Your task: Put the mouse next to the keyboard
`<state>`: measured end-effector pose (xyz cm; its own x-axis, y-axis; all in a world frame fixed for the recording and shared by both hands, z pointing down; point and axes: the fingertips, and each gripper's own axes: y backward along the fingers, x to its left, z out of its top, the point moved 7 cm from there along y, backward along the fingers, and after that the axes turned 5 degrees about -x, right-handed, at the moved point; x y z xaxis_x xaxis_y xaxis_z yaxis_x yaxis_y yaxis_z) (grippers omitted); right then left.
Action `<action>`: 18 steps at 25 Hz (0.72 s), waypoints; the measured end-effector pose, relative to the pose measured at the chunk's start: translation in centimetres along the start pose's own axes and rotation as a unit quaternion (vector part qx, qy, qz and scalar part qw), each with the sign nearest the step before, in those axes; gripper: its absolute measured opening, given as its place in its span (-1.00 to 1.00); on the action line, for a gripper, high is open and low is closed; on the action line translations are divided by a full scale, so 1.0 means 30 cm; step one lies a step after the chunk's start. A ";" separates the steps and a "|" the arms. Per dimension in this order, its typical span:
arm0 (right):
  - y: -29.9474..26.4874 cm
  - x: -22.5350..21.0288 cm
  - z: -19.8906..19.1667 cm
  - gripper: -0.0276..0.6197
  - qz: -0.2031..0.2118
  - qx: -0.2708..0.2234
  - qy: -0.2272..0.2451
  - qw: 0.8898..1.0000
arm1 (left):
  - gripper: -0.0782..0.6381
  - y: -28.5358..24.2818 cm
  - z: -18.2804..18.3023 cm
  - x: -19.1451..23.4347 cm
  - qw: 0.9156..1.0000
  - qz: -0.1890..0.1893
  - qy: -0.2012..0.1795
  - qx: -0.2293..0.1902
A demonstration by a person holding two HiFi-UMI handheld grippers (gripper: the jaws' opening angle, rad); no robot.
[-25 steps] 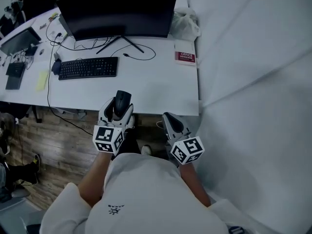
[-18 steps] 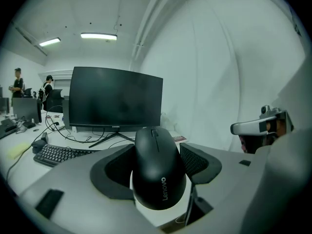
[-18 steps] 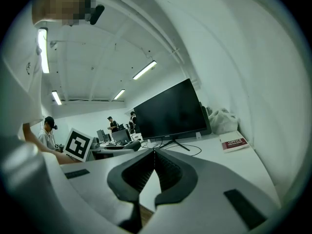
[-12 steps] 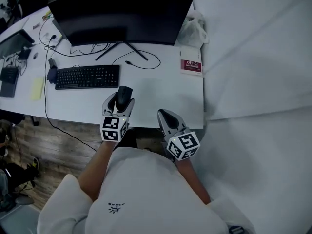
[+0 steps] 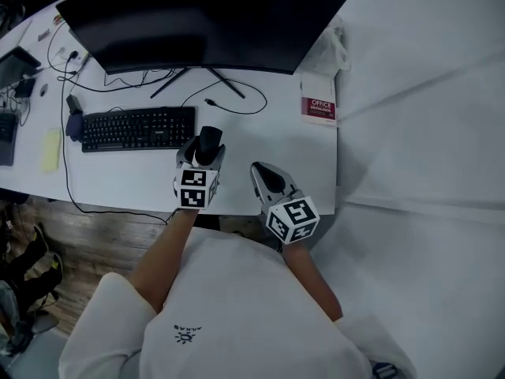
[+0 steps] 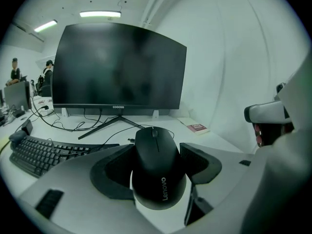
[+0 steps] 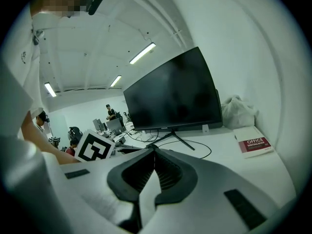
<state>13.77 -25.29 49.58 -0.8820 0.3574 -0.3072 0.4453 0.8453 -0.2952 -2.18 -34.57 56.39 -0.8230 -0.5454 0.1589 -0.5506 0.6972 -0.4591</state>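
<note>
Your left gripper, pinching the mouse, has advanced over the desk to near the keyboard's right end. Your right gripper, jaws pressed together, advanced alongside.

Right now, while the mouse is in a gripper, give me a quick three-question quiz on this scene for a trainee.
1. Fill in: the black mouse is clamped in the ___ gripper.
2. In the head view, where does the keyboard lie relative to the mouse? A: to its left. B: to its right. C: behind the monitor.
3. True or false: the right gripper has its jaws wide apart.

Key
1. left: the left gripper grips the mouse by its sides.
2. A.
3. False: its jaws are together, with nothing between them.
</note>
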 end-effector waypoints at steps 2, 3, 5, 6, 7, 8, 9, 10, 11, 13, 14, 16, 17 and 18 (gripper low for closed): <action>-0.033 -0.012 -0.001 -0.86 -0.003 0.008 -0.003 1.000 | 0.05 -0.045 -0.017 0.019 1.000 0.002 0.009 0.013; -0.047 -0.018 0.000 -0.86 -0.005 0.012 -0.004 1.000 | 0.05 -0.067 -0.027 0.028 1.000 0.003 0.012 0.021; -0.069 -0.031 -0.002 -0.86 -0.010 0.018 -0.007 1.000 | 0.05 -0.109 -0.047 0.044 0.999 0.006 0.014 0.035; -0.077 -0.038 -0.004 -0.86 -0.014 0.021 -0.008 1.000 | 0.05 -0.128 -0.057 0.051 0.999 0.008 0.015 0.042; -0.084 -0.045 -0.005 -0.86 -0.017 0.025 -0.010 1.000 | 0.05 -0.146 -0.067 0.057 0.999 0.010 0.016 0.049; -0.090 -0.052 -0.006 -0.86 -0.020 0.028 -0.012 0.999 | 0.05 -0.161 -0.075 0.064 0.998 0.013 0.019 0.055; -0.095 -0.059 -0.007 -0.86 -0.023 0.032 -0.015 0.999 | 0.05 -0.175 -0.083 0.072 0.998 0.016 0.023 0.060; -0.100 -0.064 -0.008 -0.86 -0.026 0.036 -0.017 0.999 | 0.05 -0.187 -0.090 0.079 0.997 0.021 0.029 0.065; -0.105 -0.069 -0.011 -0.86 -0.028 0.039 -0.018 0.999 | 0.05 -0.199 -0.097 0.086 0.997 0.025 0.034 0.069; -0.117 -0.078 -0.016 -0.86 -0.032 0.044 -0.021 0.998 | 0.05 -0.222 -0.106 0.095 0.996 0.029 0.042 0.074; -0.123 -0.081 -0.019 -0.86 -0.033 0.047 -0.023 0.998 | 0.05 -0.233 -0.109 0.096 0.996 0.030 0.044 0.077; -0.133 -0.087 -0.022 -0.86 -0.036 0.052 -0.026 0.998 | 0.05 -0.254 -0.115 0.098 0.995 0.030 0.046 0.084; -0.137 -0.089 -0.024 -0.86 -0.038 0.053 -0.027 0.998 | 0.05 -0.261 -0.118 0.099 0.995 0.032 0.049 0.087; -0.138 -0.091 -0.025 -0.86 -0.039 0.054 -0.028 0.997 | 0.05 -0.266 -0.123 0.100 0.994 0.034 0.051 0.090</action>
<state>14.23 -29.46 52.32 -0.9062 0.2662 -0.3287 0.3918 0.8209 -0.4154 -0.79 -40.05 63.76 -0.8728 -0.4426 0.2057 -0.4663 0.6321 -0.6189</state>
